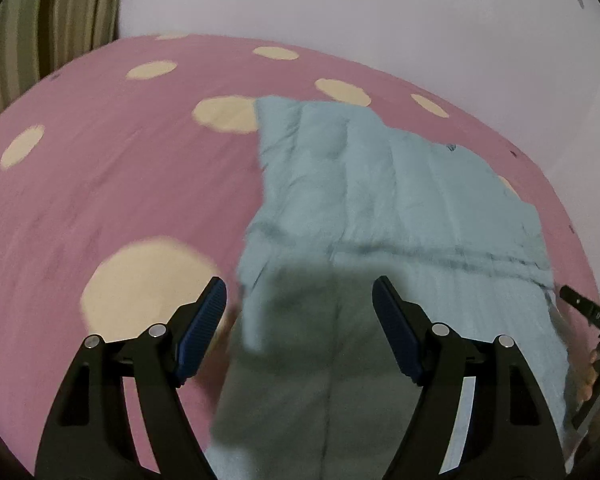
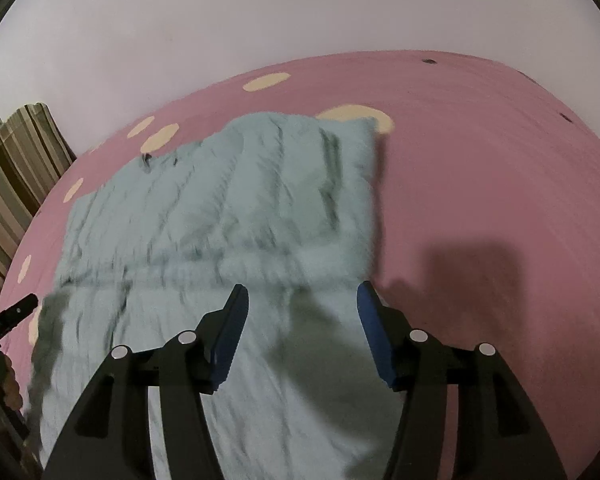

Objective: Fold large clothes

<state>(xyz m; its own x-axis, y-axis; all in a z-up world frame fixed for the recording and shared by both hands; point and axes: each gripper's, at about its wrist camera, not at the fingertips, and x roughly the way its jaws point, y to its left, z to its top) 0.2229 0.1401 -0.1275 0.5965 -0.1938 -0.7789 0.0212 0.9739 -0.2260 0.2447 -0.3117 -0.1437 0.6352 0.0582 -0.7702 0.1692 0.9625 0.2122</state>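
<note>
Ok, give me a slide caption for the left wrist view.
Open left gripper above a light blue garment spread on a pink spotted bedsheet.

Left wrist view looks steeply down along its own fingers, close over the light blue garment [image 1: 380, 200] on the pink spotted bedsheet [image 1: 100, 184], facing the pale wall [image 1: 340, 8]. Right wrist view does likewise from the garment's other side. Both share garment, sheet, wall and the striped curtain [image 1: 60, 20]; each catches the other gripper at frame edge.
</note>
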